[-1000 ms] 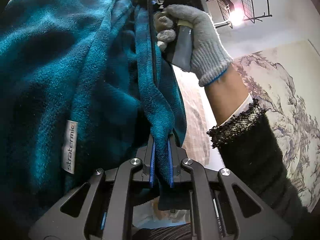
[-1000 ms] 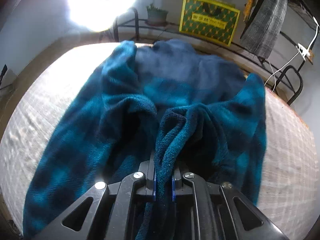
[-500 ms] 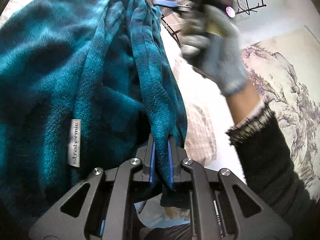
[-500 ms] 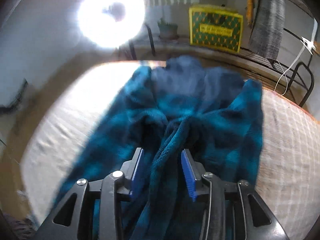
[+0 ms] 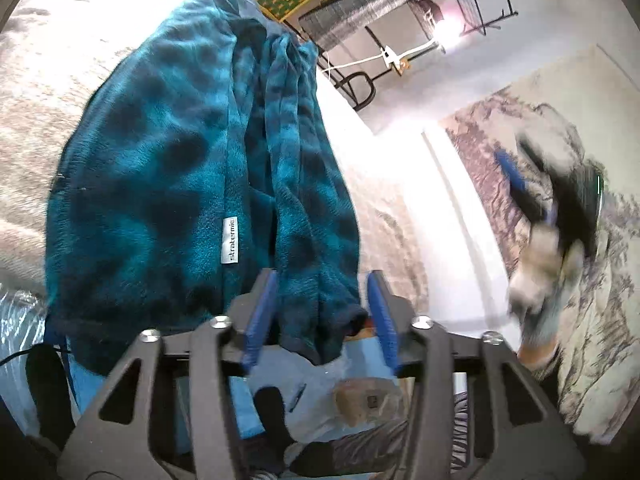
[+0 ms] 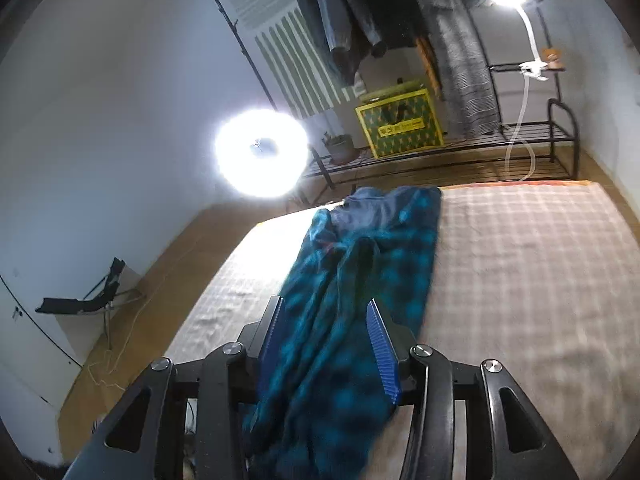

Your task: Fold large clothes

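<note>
A teal and dark blue plaid fleece garment (image 6: 360, 276) lies in a long folded strip on the checked bed cover (image 6: 528, 264). In the left wrist view the same garment (image 5: 168, 184) fills the left side, with a white label (image 5: 229, 246) showing. My left gripper (image 5: 320, 312) is open, its jaws spread on either side of the garment's hanging edge. My right gripper (image 6: 324, 340) is open and raised above the near end of the garment. It also shows blurred at the right in the left wrist view (image 5: 560, 216), held by a gloved hand.
A bright ring light (image 6: 262, 154) stands past the bed's far left corner. A metal rack (image 6: 532, 132) with a yellow-green box (image 6: 398, 124) and hanging clothes (image 6: 464, 48) lines the far wall. A folding chair (image 6: 92, 296) stands on the floor at the left.
Both grippers have opened and let go of the fleece edge. The right gripper has lifted up and back from the garment, which now lies flatter on the bed.
</note>
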Demonstrator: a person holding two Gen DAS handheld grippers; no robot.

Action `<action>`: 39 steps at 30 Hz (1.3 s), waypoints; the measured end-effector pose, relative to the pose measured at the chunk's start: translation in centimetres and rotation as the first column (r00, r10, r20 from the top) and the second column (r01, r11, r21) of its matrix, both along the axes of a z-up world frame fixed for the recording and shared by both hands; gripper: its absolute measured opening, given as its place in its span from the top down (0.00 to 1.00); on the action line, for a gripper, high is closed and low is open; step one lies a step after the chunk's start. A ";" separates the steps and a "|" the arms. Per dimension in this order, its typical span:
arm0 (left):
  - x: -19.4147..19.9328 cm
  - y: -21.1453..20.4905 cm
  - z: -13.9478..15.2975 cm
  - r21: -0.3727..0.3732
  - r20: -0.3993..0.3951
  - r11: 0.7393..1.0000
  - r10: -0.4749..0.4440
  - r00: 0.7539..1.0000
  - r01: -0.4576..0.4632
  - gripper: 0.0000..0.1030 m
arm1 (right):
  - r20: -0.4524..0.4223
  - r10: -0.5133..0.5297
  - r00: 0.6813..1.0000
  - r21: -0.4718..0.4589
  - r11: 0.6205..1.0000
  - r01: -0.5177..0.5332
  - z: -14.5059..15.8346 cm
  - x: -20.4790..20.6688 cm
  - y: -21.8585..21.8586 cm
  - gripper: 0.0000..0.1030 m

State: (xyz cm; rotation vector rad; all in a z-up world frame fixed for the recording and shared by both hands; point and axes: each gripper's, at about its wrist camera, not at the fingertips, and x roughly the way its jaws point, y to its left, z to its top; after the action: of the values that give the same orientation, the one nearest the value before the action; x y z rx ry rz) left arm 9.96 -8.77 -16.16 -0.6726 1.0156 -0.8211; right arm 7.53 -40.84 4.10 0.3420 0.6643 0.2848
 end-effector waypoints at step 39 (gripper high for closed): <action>-2.1 -5.2 -0.7 0.280 0.112 0.956 -0.121 0.986 0.085 0.96 | -0.298 0.189 0.936 0.219 0.968 -0.126 -15.6 -4.9 6.1 0.90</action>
State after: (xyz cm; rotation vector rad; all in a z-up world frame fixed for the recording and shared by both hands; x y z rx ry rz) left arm 7.89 -13.96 -16.87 -0.3281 1.0304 -0.7852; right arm 2.62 -34.75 -11.54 0.5319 0.9875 0.4576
